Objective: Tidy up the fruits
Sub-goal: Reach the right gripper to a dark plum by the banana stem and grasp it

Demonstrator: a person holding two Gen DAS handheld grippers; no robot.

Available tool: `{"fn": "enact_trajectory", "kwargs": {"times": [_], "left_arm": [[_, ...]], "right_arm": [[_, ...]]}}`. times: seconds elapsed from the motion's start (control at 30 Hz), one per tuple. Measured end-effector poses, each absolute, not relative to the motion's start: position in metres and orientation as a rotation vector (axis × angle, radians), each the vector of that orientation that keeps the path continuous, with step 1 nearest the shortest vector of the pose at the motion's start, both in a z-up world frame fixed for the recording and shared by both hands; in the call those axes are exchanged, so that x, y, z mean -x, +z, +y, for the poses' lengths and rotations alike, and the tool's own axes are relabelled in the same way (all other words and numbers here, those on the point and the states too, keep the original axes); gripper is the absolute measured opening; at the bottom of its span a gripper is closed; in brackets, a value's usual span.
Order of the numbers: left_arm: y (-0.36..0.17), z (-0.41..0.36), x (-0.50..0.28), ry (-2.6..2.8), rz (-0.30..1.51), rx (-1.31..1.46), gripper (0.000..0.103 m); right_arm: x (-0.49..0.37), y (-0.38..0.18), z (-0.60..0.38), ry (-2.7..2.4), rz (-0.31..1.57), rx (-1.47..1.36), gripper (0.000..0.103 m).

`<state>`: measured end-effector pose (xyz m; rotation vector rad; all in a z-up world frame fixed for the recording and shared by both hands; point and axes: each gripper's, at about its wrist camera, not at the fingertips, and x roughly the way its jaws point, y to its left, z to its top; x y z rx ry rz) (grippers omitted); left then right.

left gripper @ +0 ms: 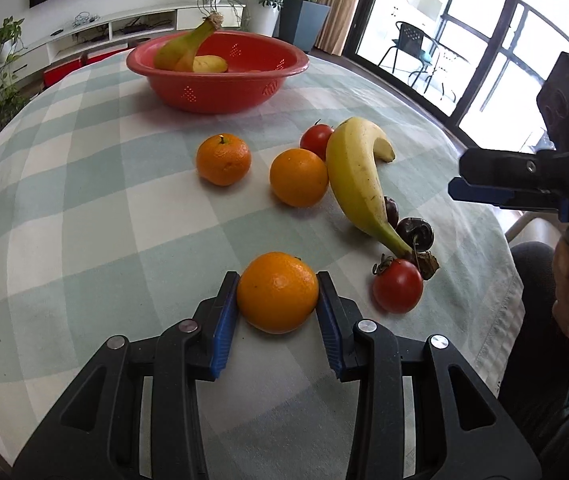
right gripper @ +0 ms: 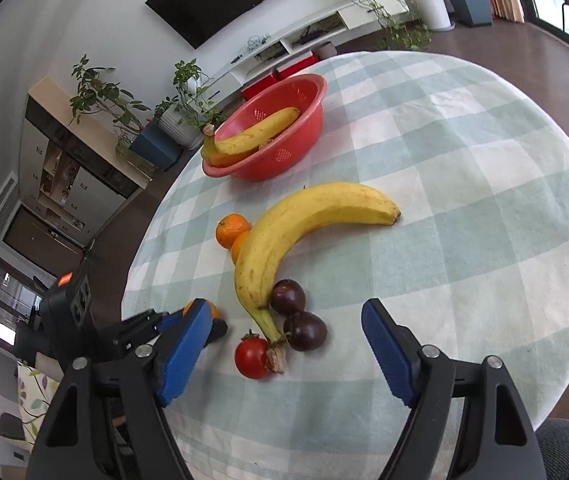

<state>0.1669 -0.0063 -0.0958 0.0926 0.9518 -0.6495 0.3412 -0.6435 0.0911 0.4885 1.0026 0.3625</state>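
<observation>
While the near orange point(left gripper: 277, 292) rests on the checked desk point(left gripper: 84, 220), it is clamped between the pads of the left tool point(left gripper: 277, 300). Right tool point(right gripper: 284, 352) is held apart over a tomato point(right gripper: 252, 358), two dark fruits point(right gripper: 304, 330) and the banana point(right gripper: 304, 224); nothing is gripped. Red bowl point(left gripper: 220, 80) is seen far, holding bananas.
</observation>
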Motion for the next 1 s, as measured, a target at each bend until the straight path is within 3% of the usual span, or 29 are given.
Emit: {"fn": "enact_trajectory", "kwargs": {"times": [0.2, 0.37, 0.7, 0.9, 1.0], "left_arm": [[-0.095, 0.005, -0.165, -0.666, 0.928, -0.033, 0.035], [-0.094, 0.013, -0.161, -0.684, 0.911, 0.004, 0.035], [-0.092, 0.018, -0.156, -0.697, 0.889, 0.034, 0.035], [-0.093, 0.02, -0.155, -0.695, 0.891, 0.029, 0.035], [-0.093, 0.02, -0.155, -0.696, 0.894, 0.031, 0.035]], "right_arm": [[-0.374, 0.099, -0.63, 0.368, 1.085, -0.513, 0.076], [-0.361, 0.104, -0.618, 0.352, 1.092, -0.35, 0.075], [-0.371, 0.094, -0.612, 0.355, 1.168, -0.413, 0.071], [-0.351, 0.098, -0.606, 0.334, 1.152, -0.234, 0.07], [-0.337, 0.086, -0.614, 0.308, 1.184, -0.162, 0.064]]}}
